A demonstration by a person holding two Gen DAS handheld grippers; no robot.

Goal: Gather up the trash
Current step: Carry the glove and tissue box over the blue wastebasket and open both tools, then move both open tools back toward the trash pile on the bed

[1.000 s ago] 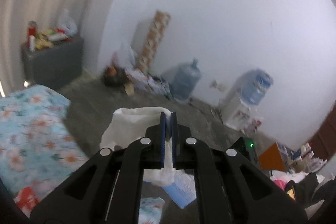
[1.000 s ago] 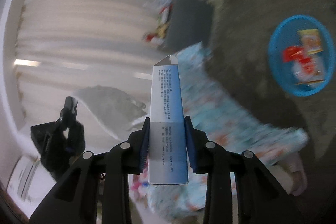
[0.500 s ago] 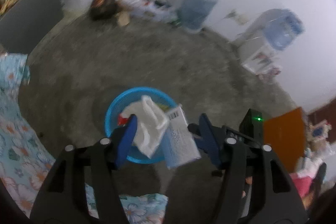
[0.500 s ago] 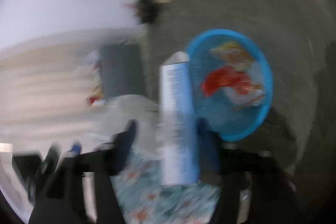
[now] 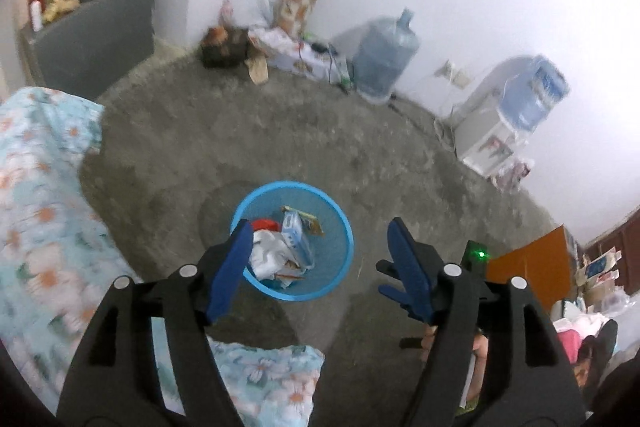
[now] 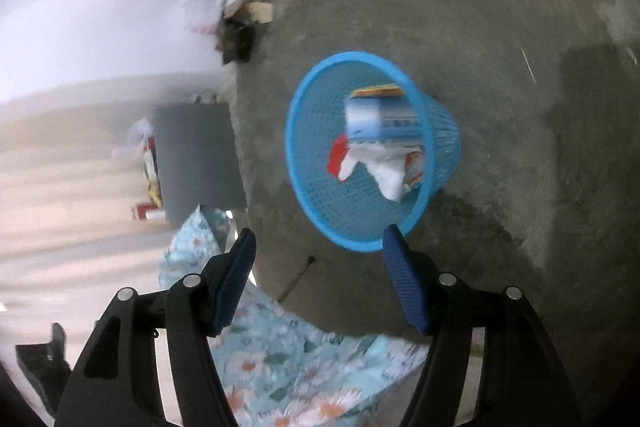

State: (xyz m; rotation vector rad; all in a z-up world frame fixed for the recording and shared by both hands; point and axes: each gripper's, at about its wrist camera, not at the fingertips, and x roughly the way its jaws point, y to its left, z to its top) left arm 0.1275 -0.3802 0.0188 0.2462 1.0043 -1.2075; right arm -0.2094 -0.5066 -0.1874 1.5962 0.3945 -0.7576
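- Left gripper [image 5: 320, 247] hangs above the blue basket [image 5: 344, 227], jaws wide and opening further, nothing between the blue pads.
- Right gripper [image 6: 318, 255] is empty too, jaws spread wide, tips just short of the basket rim [image 6: 296, 163] in its own view.
- The trash is in the basket: a white crumpled tissue [image 5: 268, 253], a blue-and-white carton [image 5: 296, 239], a red wrapper [image 5: 266, 225] and a yellow-edged packet [image 5: 306, 221] all lie inside the mesh.
- From the right wrist the carton [image 6: 380, 119] sits high against the basket wall, with the tissue [image 6: 384, 167] draped below it.
- Progress, as I judge it: this load is delivered and both hands are free for another trip.
- What's left is hard to call. The floral bedspread [image 5: 36, 207] shows no loose rubbish in the part visible, and the concrete floor [image 5: 280, 131] around the basket looks bare.
- There's a heap of bags and packaging [image 5: 256, 43] against the far wall; whether it counts as trash, I can't tell.
- Writing: the carton carries dark print along its side, too blurred to read. The label on the water dispenser's bottle [image 5: 536, 95] is unreadable as well.
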